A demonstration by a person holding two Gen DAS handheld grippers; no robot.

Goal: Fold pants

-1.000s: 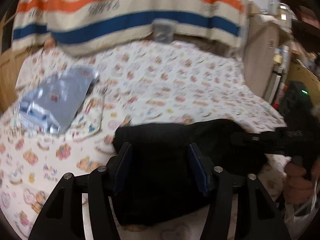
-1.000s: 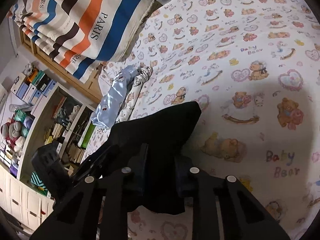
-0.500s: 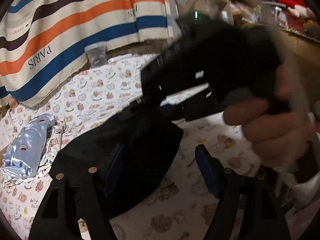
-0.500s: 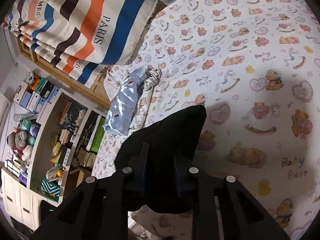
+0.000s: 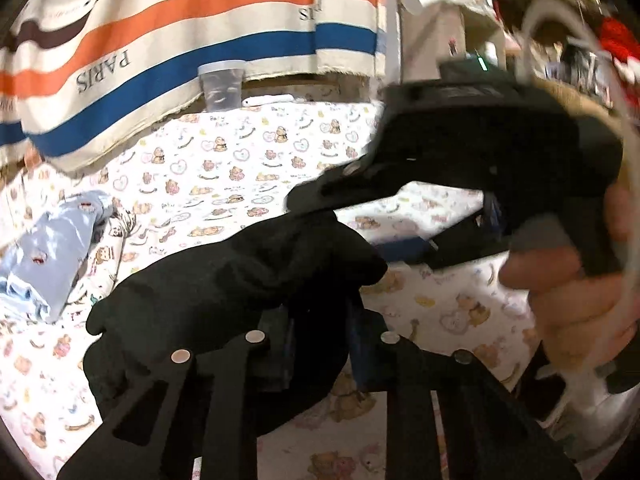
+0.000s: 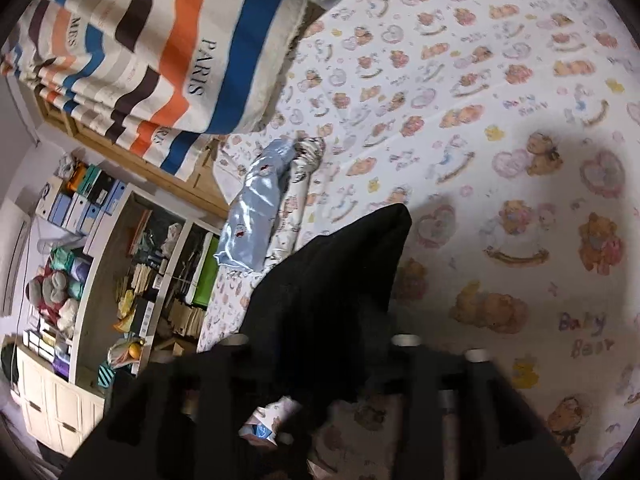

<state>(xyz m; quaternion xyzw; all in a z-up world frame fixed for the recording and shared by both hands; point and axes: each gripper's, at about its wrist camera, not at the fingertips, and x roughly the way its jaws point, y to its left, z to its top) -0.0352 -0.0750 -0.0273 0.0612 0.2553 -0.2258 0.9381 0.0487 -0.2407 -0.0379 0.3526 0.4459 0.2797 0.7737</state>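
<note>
The black pants (image 5: 224, 292) hang bunched above a bed sheet printed with teddy bears (image 5: 240, 168). My left gripper (image 5: 320, 344) is shut on the pants near their lower edge. In the left wrist view the right gripper (image 5: 460, 184) reaches in from the right, held by a hand, with its tips at the top of the bundle. In the right wrist view my right gripper (image 6: 320, 348) is shut on the pants (image 6: 336, 280), which hang as a dark pointed flap over the sheet (image 6: 500, 160).
A shiny light-blue garment (image 5: 52, 248) lies crumpled at the left of the bed. A striped "PARIS" blanket (image 5: 160, 40) hangs over the far side. A clear plastic tub (image 5: 222, 84) stands at the bed's far edge. Shelves full of clutter (image 6: 100, 260) stand beside the bed.
My left gripper has closed from open onto the pants. The bundle has been lifted off the sheet. The right gripper keeps its hold and has shifted little.
</note>
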